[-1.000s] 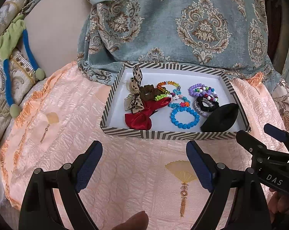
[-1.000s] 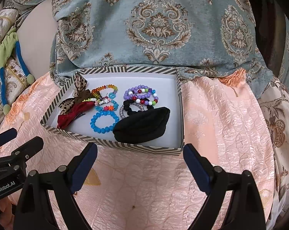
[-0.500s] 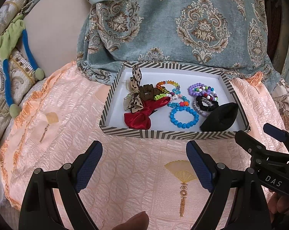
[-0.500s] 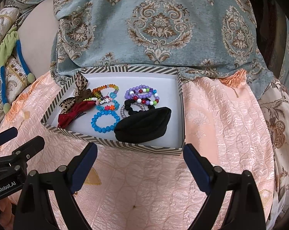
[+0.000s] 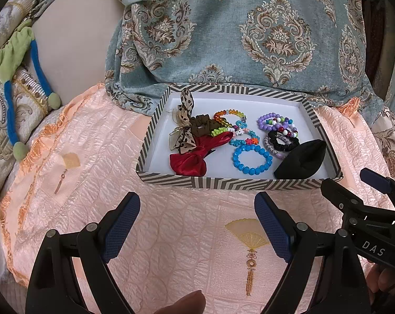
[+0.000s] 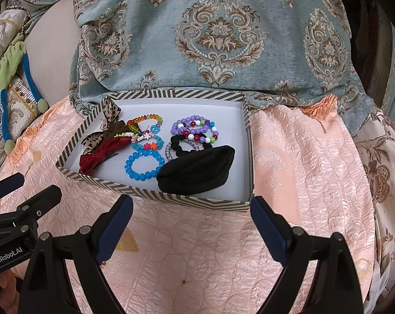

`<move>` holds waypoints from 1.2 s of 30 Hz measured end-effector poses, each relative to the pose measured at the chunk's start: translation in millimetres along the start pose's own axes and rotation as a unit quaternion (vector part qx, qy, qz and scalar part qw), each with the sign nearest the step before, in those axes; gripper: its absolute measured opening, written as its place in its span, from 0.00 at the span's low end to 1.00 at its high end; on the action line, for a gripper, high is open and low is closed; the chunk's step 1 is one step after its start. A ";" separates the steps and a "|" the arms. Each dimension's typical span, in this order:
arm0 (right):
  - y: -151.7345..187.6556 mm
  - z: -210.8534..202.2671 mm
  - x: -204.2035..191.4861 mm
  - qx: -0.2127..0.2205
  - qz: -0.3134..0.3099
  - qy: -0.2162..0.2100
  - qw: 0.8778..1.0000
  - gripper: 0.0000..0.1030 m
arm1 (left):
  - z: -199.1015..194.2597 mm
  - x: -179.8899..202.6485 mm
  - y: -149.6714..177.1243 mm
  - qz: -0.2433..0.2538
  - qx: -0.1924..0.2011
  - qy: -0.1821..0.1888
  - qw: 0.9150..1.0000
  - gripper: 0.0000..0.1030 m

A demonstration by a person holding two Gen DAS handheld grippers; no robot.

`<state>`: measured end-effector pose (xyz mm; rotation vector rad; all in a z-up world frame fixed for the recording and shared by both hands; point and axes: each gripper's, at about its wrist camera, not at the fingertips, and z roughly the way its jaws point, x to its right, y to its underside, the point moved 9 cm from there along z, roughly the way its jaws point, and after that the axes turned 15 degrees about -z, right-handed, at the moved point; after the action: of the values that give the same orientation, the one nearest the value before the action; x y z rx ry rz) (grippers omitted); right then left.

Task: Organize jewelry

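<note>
A shallow tray [image 5: 239, 183] with a grey-and-white chevron rim and a white floor sits on a peach quilted bedspread [image 5: 92, 172], its far edge against a teal damask cushion [image 5: 250, 26]. Inside, jewelry and hair pieces lie bunched toward the middle: a red satin bow [image 5: 189, 161] at the near left with a leopard-print ribbon [image 5: 184, 120] and a brown scrunchie [image 5: 204, 127] behind it; a bright blue beaded bracelet [image 5: 252, 159] near the front; an amber-and-rainbow beaded bracelet [image 5: 229, 113] farther back; purple beaded bracelets [image 5: 276, 123] with mixed coloured beads at the right; a black scrunchie [image 5: 284, 141] over what looks like a rhinestone bangle; and a black fabric pouch [image 5: 301, 161] in the near right corner. The left gripper [image 5: 197, 222] and right gripper [image 6: 192, 219] hover just short of the tray's near wall, fingers spread wide and holding nothing.
</note>
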<state>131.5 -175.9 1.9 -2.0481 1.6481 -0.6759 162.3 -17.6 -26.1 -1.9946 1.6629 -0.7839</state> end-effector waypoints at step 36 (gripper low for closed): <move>0.9 0.0 -2.9 -0.003 -0.005 0.000 1.000 0.91 | 1.2 -0.6 2.2 0.001 -0.001 0.001 1.000 0.73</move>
<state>130.3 -173.3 1.0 -2.0606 1.6432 -0.6752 161.4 -17.5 -28.5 -1.9941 1.6664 -0.7832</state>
